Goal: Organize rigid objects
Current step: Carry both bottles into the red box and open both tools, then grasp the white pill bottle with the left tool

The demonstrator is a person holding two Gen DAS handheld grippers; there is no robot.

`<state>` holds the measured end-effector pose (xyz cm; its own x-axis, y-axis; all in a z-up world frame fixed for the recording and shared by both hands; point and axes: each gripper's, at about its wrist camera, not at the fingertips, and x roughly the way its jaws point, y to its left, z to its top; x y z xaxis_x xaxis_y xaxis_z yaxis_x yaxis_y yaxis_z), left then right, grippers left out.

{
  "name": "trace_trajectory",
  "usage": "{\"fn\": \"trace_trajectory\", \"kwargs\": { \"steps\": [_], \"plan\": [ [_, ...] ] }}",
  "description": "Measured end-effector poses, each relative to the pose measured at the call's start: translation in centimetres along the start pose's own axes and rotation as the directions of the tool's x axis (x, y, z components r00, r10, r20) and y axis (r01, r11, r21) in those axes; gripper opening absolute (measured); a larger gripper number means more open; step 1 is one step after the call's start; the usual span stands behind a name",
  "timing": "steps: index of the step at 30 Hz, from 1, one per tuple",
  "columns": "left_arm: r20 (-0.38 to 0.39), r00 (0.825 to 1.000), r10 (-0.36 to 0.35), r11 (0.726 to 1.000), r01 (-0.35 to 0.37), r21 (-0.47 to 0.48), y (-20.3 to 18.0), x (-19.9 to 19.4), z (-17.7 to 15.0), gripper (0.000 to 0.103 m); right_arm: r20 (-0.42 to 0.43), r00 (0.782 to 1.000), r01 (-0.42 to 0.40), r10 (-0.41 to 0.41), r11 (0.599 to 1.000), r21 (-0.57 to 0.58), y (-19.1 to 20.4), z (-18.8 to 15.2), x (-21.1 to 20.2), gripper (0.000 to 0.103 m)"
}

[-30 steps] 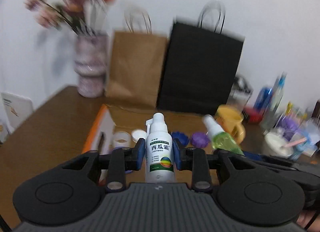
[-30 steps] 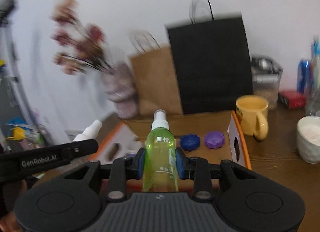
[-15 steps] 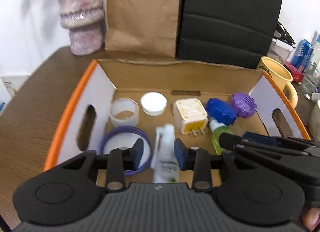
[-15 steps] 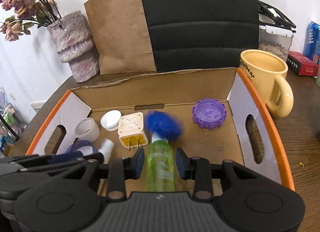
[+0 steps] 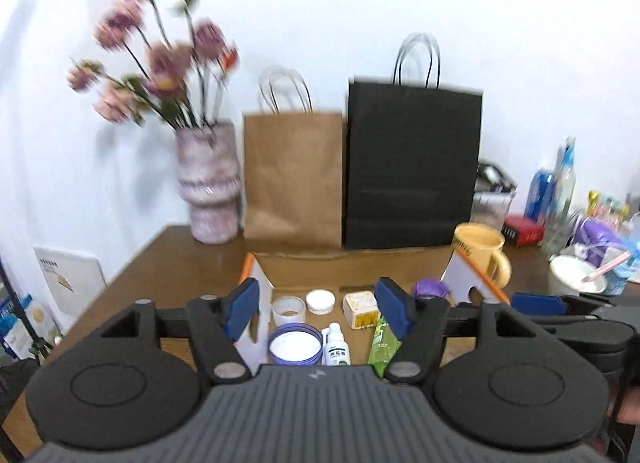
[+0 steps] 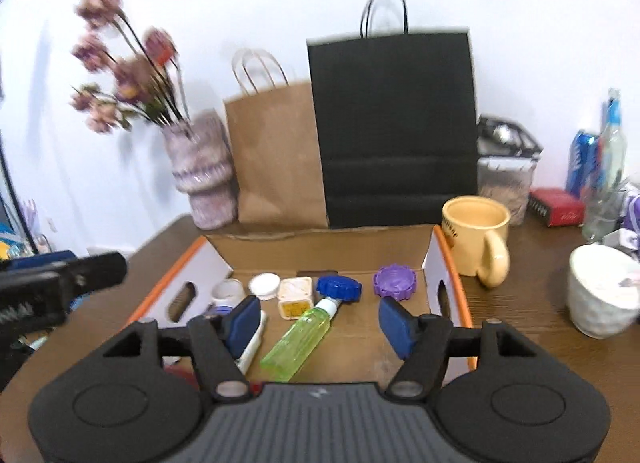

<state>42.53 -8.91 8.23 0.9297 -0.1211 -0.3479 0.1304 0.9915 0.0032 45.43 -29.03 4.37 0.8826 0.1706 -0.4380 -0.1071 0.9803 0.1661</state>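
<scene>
Left wrist view: left gripper (image 5: 316, 305) is seen w/ fingers (image 5: 241, 308) apart and opening, nothing pressed between them; white spray bottle (image 5: 336, 347) lies flat on the floor of the cardboard box (image 5: 460, 263), beside the purple-rimmed lid (image 5: 295, 348), so the release looks done. Withdrawal is best made straight back and a bit up, fingers kept wide, so the bottle's nozzle isn't clipped. Bottle's lower end is cut off by the gripper body; green bottle (image 5: 385, 341) is partly hidden behind the right-hand finger. Right wrist view: right gripper (image 6: 318, 323) is likewise opening, nothing held; green bottle (image 6: 302, 339) lies tilted on the box floor, cap touching or just under the blue lid (image 6: 339, 286) — can't be told which. Same clean retreat is advised, clear of the box's right wall. White bottle is mostly hidden behind the left-hand finger (image 6: 243, 323); vase flowers are motion-blurred.
</scene>
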Motion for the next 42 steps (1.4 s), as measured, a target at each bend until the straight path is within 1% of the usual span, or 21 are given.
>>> {"fn": "trace_trajectory", "kwargs": {
  "steps": [2,4,7,9,10,12,14,16,18,21,24,28,31,33,34,35,37,39,42],
  "plan": [
    [0.049,0.999,0.014,1.000,-0.015,0.003,0.2,-3.2,-1.4,0.072,0.038,0.999,-0.005,0.005,1.000,-0.007,0.2,-1.4,-3.0,0.074],
    [0.086,0.996,0.036,0.999,-0.037,0.011,0.2,-6.1,-3.2,0.073,0.086,0.996,-0.025,0.026,1.000,-0.010,0.4,-3.3,-6.0,0.077],
    [0.115,0.991,0.061,0.998,-0.063,0.008,0.5,-9.6,-6.0,0.075,0.125,0.991,-0.053,0.055,0.998,-0.016,1.1,-6.1,-9.8,0.079],
    [0.123,0.990,0.072,0.997,-0.071,-0.014,1.1,-12.1,-8.2,0.078,0.145,0.988,-0.053,0.056,0.998,-0.025,1.6,-8.2,-12.1,0.081],
    [0.122,0.990,0.076,0.997,-0.073,-0.031,1.5,-13.3,-9.5,0.079,0.152,0.987,-0.050,0.054,0.998,-0.031,1.8,-9.3,-13.2,0.084],
    [0.100,0.990,0.095,0.993,-0.087,-0.083,2.3,-15.2,-11.6,0.079,0.165,0.985,-0.050,0.055,0.998,-0.037,2.1,-11.5,-15.1,0.085],
    [0.083,0.993,0.085,0.990,-0.075,-0.117,2.9,-16.9,-14.1,0.079,0.166,0.985,-0.046,0.052,0.998,-0.039,2.4,-13.8,-16.6,0.085],
    [0.071,0.994,0.085,0.990,-0.076,-0.121,3.4,-18.4,-16.5,0.079,0.171,0.984,-0.031,0.038,0.998,-0.045,2.7,-16.0,-18.2,0.085],
    [0.075,0.992,0.101,0.990,-0.093,-0.108,3.7,-19.8,-18.4,0.079,0.174,0.984,-0.030,0.043,0.997,-0.073,3.2,-17.8,-19.7,0.085],
    [0.054,0.992,0.113,0.991,-0.109,-0.076,3.7,-21.0,-20.0,0.079,0.166,0.985,-0.042,0.055,0.996,-0.083,3.9,-19.5,-21.4,0.085],
    [0.035,0.993,0.110,0.991,-0.108,-0.077,3.9,-20.9,-20.2,0.079,0.153,0.986,-0.053,0.065,0.995,-0.083,4.3,-20.2,-21.9,0.086],
    [0.038,0.993,0.111,0.992,-0.108,-0.065,3.9,-19.8,-19.6,0.079,0.125,0.990,-0.054,0.066,0.994,-0.096,4.7,-19.7,-21.2,0.086],
    [0.024,0.995,0.096,0.995,-0.096,-0.009,3.8,-17.6,-18.4,0.079,0.100,0.991,-0.073,0.085,0.990,-0.118,5.0,-18.5,-19.6,0.086],
    [0.029,0.998,0.063,0.998,-0.064,0.020,4.2,-15.4,-17.5,0.082,0.070,0.993,-0.081,0.093,0.984,-0.158,5.8,-17.7,-17.8,0.086],
    [0.014,0.999,0.034,0.998,-0.035,0.048,4.3,-13.8,-17.0,0.082,0.050,0.994,-0.083,0.094,0.979,-0.188,6.5,-17.3,-16.6,0.086],
    [-0.007,1.000,0.027,0.997,-0.026,0.069,4.6,-12.0,-16.5,0.082,0.028,0.995,-0.087,0.095,0.972,-0.217,7.2,-17.0,-15.3,0.086],
    [-0.034,0.999,0.016,0.996,-0.013,0.088,5.3,-9.3,-15.7,0.080,-0.012,0.996,-0.092,0.093,0.955,-0.282,9.1,-16.3,-12.6,0.086],
    [-0.042,0.999,0.017,0.996,-0.013,0.092,6.4,-7.2,-14.6,0.080,-0.043,0.994,-0.110,0.101,0.938,-0.329,10.7,-15.7,-9.8,0.086],
    [-0.046,0.999,0.025,0.996,-0.021,0.085,8.0,-5.0,-13.1,0.080,-0.075,0.993,-0.114,0.095,0.940,-0.323,12.5,-14.5,-5.8,0.086]
  ]
}}
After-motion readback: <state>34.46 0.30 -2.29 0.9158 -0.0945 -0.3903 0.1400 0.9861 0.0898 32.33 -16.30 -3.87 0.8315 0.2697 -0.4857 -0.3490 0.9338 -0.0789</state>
